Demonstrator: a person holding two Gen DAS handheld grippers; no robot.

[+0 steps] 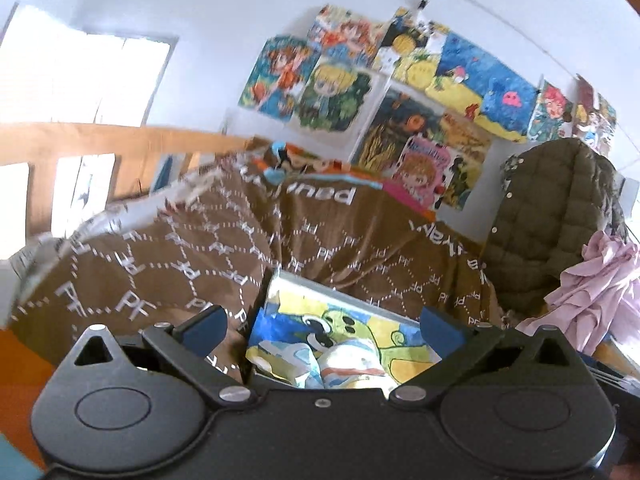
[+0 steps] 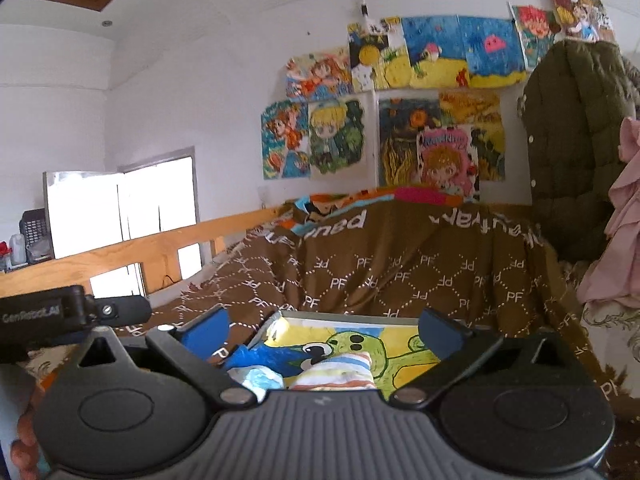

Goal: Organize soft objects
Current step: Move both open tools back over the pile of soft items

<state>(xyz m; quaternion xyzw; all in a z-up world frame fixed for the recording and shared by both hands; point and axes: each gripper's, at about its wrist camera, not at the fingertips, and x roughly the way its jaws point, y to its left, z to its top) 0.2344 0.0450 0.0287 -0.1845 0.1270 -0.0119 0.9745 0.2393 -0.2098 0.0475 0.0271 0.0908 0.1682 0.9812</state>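
A shallow box with a grey rim [image 1: 316, 285] [image 2: 352, 317] and a cartoon picture on its floor sits on the bed. It lies against a brown blanket [image 1: 192, 256] [image 2: 400, 272] printed with white letters. Inside the box lie a folded striped cloth [image 1: 352, 366] [image 2: 340, 372] and a blue cloth [image 2: 272, 356]. My left gripper [image 1: 322, 326] is open above the box's near side, with nothing between its blue pads [image 1: 206, 326]. My right gripper [image 2: 324, 332] is open too, above the same box, and nothing is pinched in it.
A wooden bed rail [image 1: 120, 140] [image 2: 160, 248] runs along the left. An olive quilted jacket [image 1: 552, 216] [image 2: 572, 140] and a pink garment [image 1: 600, 280] [image 2: 624, 216] hang at the right. Drawings [image 2: 380, 100] cover the wall. A black device [image 2: 60, 316] and a hand [image 2: 24, 436] show at the left.
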